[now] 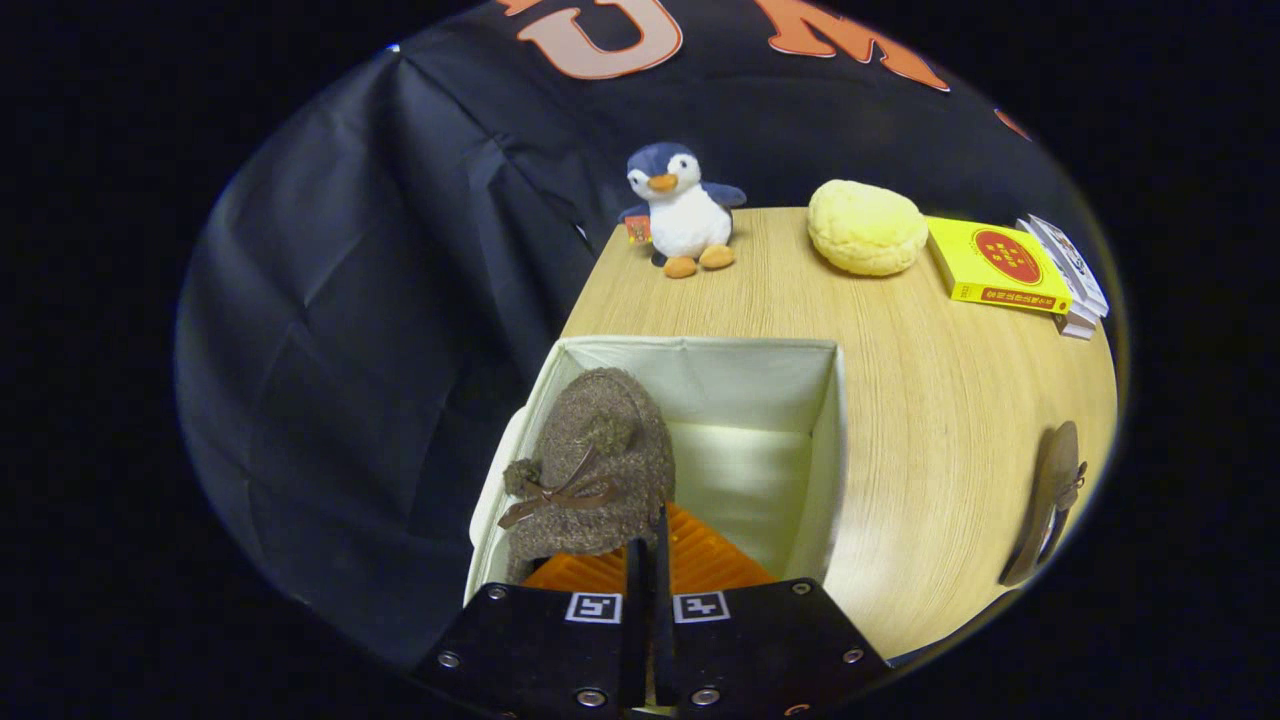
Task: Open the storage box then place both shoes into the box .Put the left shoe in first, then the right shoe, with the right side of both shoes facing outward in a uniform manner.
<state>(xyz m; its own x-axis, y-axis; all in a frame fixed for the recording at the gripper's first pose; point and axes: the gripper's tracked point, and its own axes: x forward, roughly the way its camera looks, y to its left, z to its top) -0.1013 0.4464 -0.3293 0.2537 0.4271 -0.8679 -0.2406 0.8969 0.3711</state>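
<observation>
My gripper [650,560] is pinched nearly together on the back edge of the brown shoe [595,465], which hangs just ahead of my fingers over the near-left part of the open storage box [825,440], toe pointing away from me, long axis in line with the fingers. Box floor sits directly below and ahead. Second shoe [1045,505] lies on the table [940,400] well off to my right, so that's the swing after release.

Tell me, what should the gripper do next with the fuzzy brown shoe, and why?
Probably lower the shoe deeper and let go. The gripper seems shut on its rear, holding it over the left side of the open storage box. The other shoe lies waiting on the table.
</observation>
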